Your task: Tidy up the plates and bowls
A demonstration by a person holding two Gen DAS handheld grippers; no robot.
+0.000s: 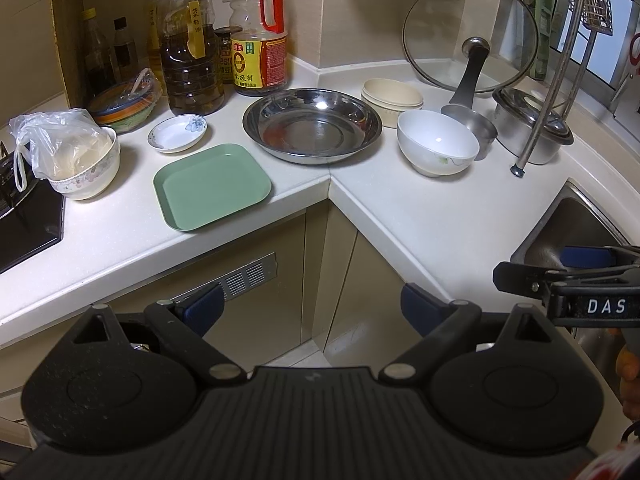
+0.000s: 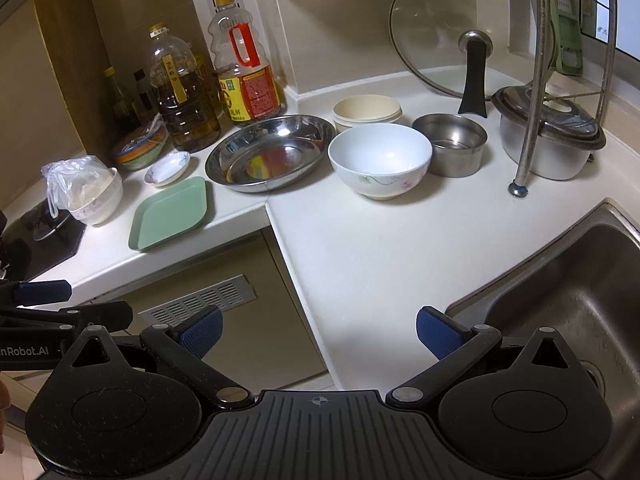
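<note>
The white speckled stone counter (image 2: 360, 264) bends round an inside corner, with a brushed steel sink (image 2: 568, 320) sunk into its right end. Leaning on the back wall is a round glass pan lid (image 2: 440, 40) with a black knob. In front of it, from large to small: a wide, shallow stainless steel basin (image 1: 312, 124), glossy and round; a flat square green tray (image 1: 212, 186) with rounded corners, lying near the counter edge, left of the basin; a lidded steel pot (image 2: 548, 136); a white ceramic bowl (image 2: 380, 160) with a flower print, just right of the basin; stacked cream bowls (image 2: 367, 112) behind it; a small steel saucepan (image 2: 450, 144); a patterned bowl (image 1: 86, 172) holding a plastic bag, far left; and a small white saucer (image 1: 178, 133) with a blue flower.

The left claw (image 1: 310, 308) hangs level before the cabinet below the counter corner, its blue ribbed pads spread wide and empty. The right claw (image 2: 320, 332) hovers over the counter's front edge beside the sink, likewise spread wide, gripping nothing.
</note>
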